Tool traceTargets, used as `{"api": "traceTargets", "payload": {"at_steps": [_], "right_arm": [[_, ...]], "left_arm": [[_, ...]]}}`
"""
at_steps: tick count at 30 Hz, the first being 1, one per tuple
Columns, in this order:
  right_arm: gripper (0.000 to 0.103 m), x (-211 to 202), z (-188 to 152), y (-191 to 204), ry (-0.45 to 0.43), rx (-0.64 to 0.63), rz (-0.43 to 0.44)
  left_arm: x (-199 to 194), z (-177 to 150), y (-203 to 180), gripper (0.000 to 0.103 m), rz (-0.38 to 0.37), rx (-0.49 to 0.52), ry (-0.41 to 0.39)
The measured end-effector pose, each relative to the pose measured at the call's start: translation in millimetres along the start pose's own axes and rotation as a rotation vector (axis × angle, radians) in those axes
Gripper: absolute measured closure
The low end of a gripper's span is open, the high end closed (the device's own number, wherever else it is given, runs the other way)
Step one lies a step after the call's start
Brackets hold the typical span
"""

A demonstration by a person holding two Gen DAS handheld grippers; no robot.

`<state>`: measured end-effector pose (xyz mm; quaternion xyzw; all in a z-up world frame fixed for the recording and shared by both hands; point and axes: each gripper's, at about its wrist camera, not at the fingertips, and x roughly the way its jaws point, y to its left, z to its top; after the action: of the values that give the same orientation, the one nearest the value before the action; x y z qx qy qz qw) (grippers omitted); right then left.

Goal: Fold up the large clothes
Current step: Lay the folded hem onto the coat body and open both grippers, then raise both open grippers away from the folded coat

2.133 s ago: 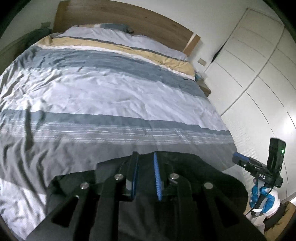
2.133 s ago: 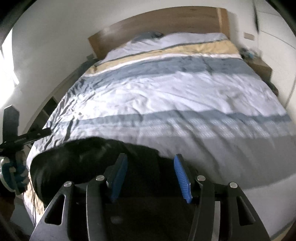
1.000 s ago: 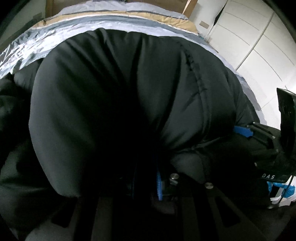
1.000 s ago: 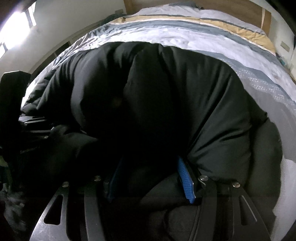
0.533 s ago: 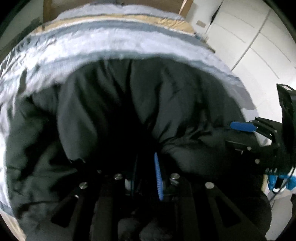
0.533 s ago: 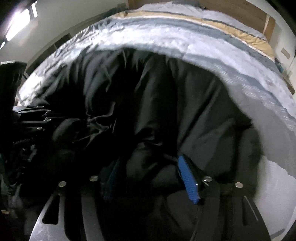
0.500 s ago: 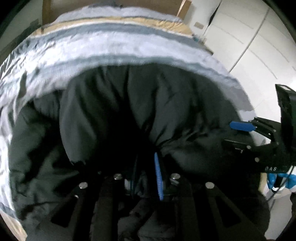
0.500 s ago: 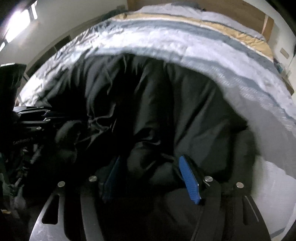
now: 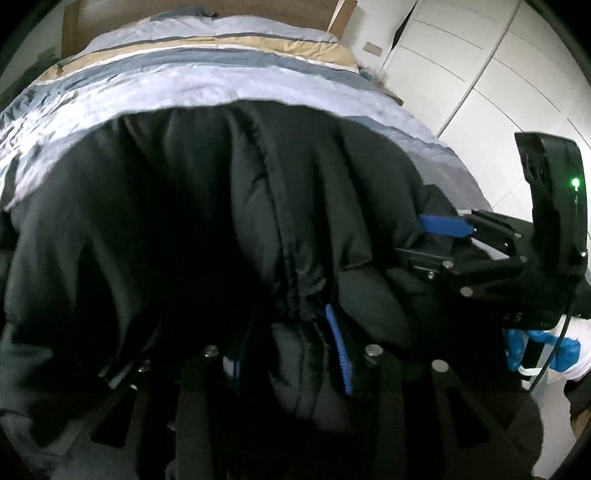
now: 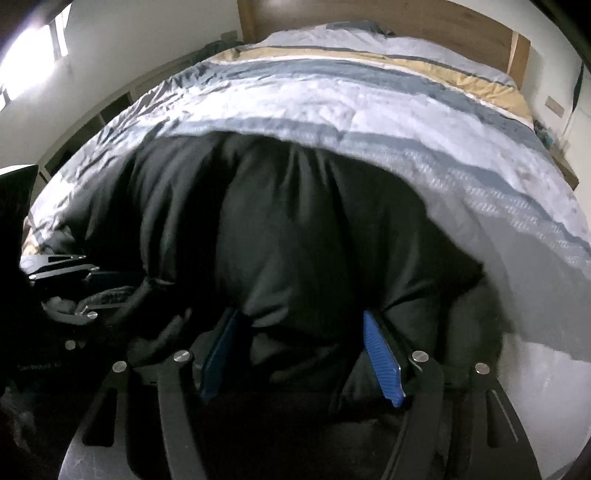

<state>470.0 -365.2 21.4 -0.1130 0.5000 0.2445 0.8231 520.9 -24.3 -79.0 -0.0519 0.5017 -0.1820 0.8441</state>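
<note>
A large black puffy jacket lies spread over the foot of the striped bed and fills the lower half of both views; it also shows in the right wrist view. My left gripper is shut on a thick bunch of the jacket's near edge. My right gripper has its blue pads wide apart with jacket fabric bulging between them. The right gripper also shows at the right of the left wrist view. The left gripper shows at the left edge of the right wrist view.
The bed has a blue, grey, white and tan striped duvet and a wooden headboard. White wardrobe doors stand along the bed's right side. A bedside table is by the headboard. A bright window is at left.
The jacket was thrown forward from the foot of the bed and has settled flatter. More striped duvet shows beyond it now. Both grippers stay at its near edge.
</note>
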Motion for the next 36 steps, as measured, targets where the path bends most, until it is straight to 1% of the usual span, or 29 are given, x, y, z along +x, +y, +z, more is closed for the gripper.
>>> {"api": "traceTargets", "payload": {"at_steps": [3, 7, 12, 16, 22, 24, 26, 28, 29, 31, 32, 36], "right_arm": [[0.033, 8, -11, 2, -0.032, -0.009, -0.003], [0.031, 15, -17, 6, -0.050, -0.029, -0.026], [0.030, 14, -23, 7, -0.078, -0.037, -0.035], [0.030, 9, -23, 12, -0.101, -0.047, -0.060], [0.030, -5, -26, 19, -0.094, -0.059, -0.099], [0.030, -14, -31, 19, -0.093, -0.040, -0.095], [0.030, -25, -37, 18, -0.087, -0.010, -0.079], [0.030, -38, -46, 19, -0.086, 0.013, -0.076], [0.030, -44, -51, 21, -0.084, 0.023, -0.071], [0.029, -56, -65, 25, -0.080, 0.040, -0.070], [0.027, -61, -74, 28, -0.073, 0.048, -0.074], [0.027, -80, -107, 41, -0.070, 0.078, -0.064]], "left_arm": [[8, -9, -2, 0.066, 0.024, 0.027, -0.015], [16, -17, -9, 0.064, 0.071, 0.081, -0.038], [19, -17, -11, 0.064, 0.077, 0.091, -0.058], [16, -17, -13, 0.064, 0.097, 0.097, -0.082], [-3, -26, -18, 0.064, 0.132, 0.107, -0.092], [-11, -29, -23, 0.064, 0.154, 0.111, -0.082], [-21, -32, -32, 0.064, 0.191, 0.140, -0.079], [-32, -37, -39, 0.064, 0.224, 0.154, -0.074], [-40, -40, -42, 0.064, 0.229, 0.147, -0.078], [-55, -48, -48, 0.064, 0.231, 0.137, -0.089], [-61, -51, -52, 0.064, 0.233, 0.134, -0.092], [-88, -76, -67, 0.064, 0.227, 0.134, -0.100]]}}
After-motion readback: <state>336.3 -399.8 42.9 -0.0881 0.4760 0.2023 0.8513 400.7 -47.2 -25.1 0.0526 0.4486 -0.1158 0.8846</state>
